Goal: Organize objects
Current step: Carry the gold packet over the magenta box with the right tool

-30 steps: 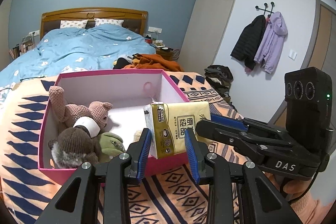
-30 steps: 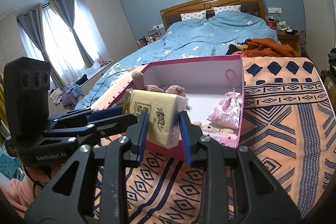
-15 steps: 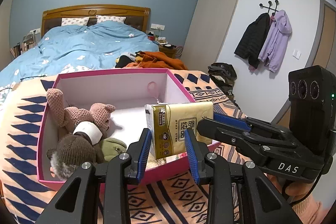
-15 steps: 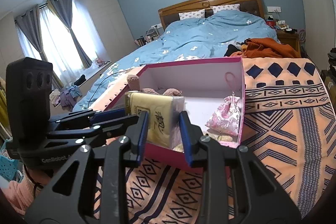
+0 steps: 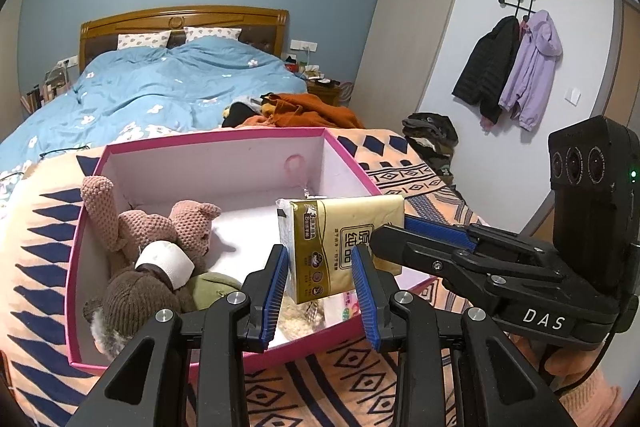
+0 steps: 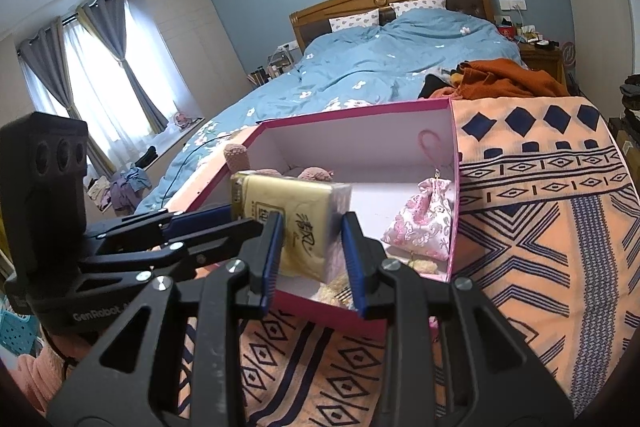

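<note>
With my left hand-held gripper [image 5: 320, 267] and right hand-held gripper [image 6: 314, 241] both clamped on the tissue pack [image 5: 344, 247] above the pink box [image 5: 216, 143], I fear uneven release could tip it onto the knitted bear [image 5: 168, 223]

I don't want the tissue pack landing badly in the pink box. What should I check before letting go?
1. Left gripper shut on tissue pack: ok.
2. Right gripper shut on the pack's other end: ok.
3. Pack over the pink box opening: ok.
4. Bare box floor free behind the pack: ok.
5. Clear of plush toys and pink pouch: ok.
6. Spot directly beneath the pack: cannot tell.
</note>
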Tool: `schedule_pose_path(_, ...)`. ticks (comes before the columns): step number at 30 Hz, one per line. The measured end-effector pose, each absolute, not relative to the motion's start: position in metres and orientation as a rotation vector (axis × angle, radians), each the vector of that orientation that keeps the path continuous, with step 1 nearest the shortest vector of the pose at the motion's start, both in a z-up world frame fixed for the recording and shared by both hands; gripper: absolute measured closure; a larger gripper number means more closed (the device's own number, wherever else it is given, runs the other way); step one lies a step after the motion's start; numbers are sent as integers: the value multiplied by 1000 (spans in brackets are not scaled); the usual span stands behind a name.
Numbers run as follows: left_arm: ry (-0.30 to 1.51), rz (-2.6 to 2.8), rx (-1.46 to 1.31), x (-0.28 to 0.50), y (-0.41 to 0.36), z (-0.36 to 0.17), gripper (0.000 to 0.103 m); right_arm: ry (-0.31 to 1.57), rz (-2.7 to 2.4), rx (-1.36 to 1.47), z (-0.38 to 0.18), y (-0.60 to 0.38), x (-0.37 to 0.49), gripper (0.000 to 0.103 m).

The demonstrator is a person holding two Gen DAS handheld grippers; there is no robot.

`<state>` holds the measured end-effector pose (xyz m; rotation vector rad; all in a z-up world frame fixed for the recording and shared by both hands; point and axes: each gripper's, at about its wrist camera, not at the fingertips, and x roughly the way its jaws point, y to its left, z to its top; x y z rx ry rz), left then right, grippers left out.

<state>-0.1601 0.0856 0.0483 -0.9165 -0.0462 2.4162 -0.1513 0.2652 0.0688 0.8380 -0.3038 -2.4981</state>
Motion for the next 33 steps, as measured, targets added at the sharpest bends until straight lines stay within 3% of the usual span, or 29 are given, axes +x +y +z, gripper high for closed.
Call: schedule_pose_path(33, -106, 2405, -1046, -205, 84, 22, 71, -336, -2491, 953, 48, 261, -189, 69)
